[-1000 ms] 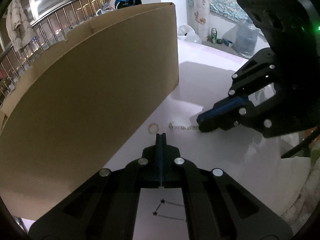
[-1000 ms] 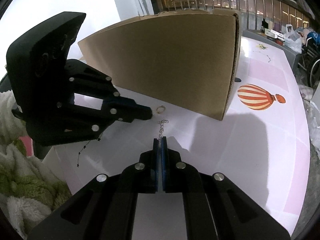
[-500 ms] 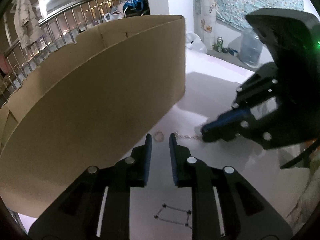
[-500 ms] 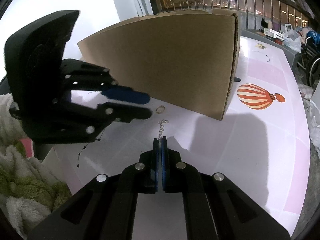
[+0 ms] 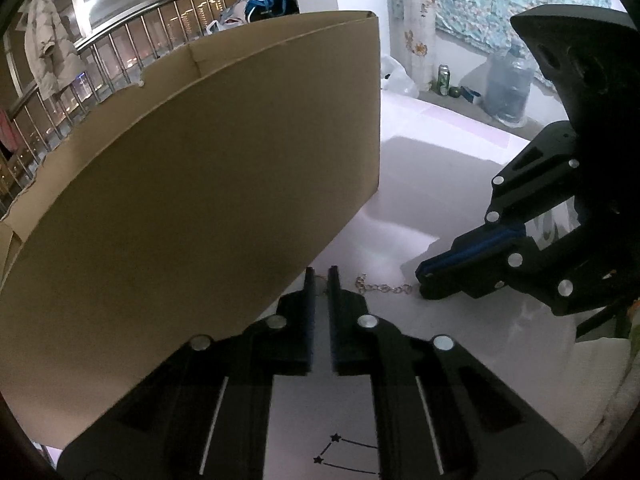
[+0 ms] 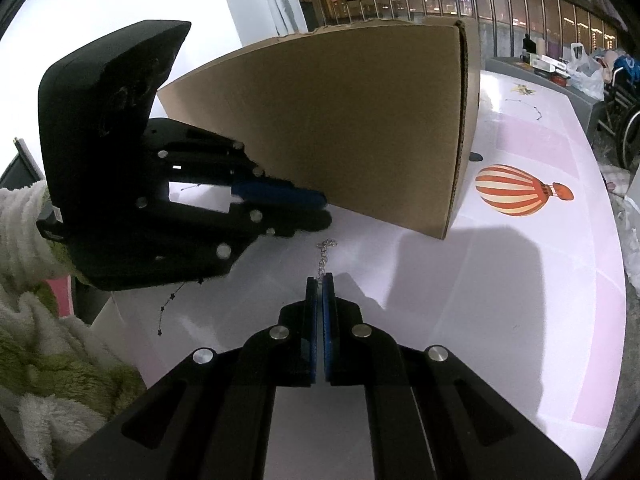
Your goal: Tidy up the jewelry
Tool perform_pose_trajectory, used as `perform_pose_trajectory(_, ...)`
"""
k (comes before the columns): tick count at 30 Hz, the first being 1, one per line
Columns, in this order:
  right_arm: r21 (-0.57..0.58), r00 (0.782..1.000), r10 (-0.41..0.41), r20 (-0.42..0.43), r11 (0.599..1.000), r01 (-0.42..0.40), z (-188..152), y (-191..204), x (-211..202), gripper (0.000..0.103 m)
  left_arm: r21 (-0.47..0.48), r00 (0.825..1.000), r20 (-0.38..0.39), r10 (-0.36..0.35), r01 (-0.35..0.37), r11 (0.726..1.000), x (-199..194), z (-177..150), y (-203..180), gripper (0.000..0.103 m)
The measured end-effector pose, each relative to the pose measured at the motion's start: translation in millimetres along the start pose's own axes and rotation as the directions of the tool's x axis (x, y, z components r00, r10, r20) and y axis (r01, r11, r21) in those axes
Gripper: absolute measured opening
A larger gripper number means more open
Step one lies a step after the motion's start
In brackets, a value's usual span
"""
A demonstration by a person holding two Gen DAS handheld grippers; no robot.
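Note:
A short silver chain [image 5: 382,287] lies on the white table [image 5: 448,184]; it also shows in the right wrist view [image 6: 323,257]. My right gripper [image 6: 320,278] is shut on the chain's near end; in the left wrist view it [image 5: 422,280] sits at the right. My left gripper [image 5: 319,274] is slightly open, its tips around a small ring [image 5: 319,278] that is mostly hidden between the fingers. In the right wrist view the left gripper [image 6: 322,212] reaches in from the left, covering the ring.
A large cardboard box [image 5: 200,184] stands just left of and behind the jewelry [image 6: 340,128]. The table carries a hot-air balloon print [image 6: 520,190] and star-line prints [image 6: 172,300]. A fluffy green-white cloth [image 6: 48,340] lies at the left.
My left gripper opened, moved forward over the ring and has narrowed around it. My right gripper stayed shut on the chain end without moving.

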State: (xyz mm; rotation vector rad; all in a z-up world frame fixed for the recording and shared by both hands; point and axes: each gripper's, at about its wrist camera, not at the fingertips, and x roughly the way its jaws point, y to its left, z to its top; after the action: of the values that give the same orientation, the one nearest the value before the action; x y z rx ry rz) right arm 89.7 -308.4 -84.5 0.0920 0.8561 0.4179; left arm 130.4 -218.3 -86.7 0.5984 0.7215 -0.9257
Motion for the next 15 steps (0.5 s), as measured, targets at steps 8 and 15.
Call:
perform_pose_trajectory(8, 0.004, 1.0, -0.003, 0.002, 1.0, 0.003, -0.1, 2.1, 0.5, 0.003, -0.006, 1.0, -0.019, -0.003, 0.003, 1.0, -6.9, -5.5, 3.3, 0.0)
perform_pose_trajectory(15, -0.001, 1.0, -0.015, -0.003, 1.0, 0.015, 0.5, 3.1, 1.7, 0.003, -0.018, 0.999, -0.043, 0.003, -0.003, 1.0, -23.7, -23.6, -1.2, 0.0)
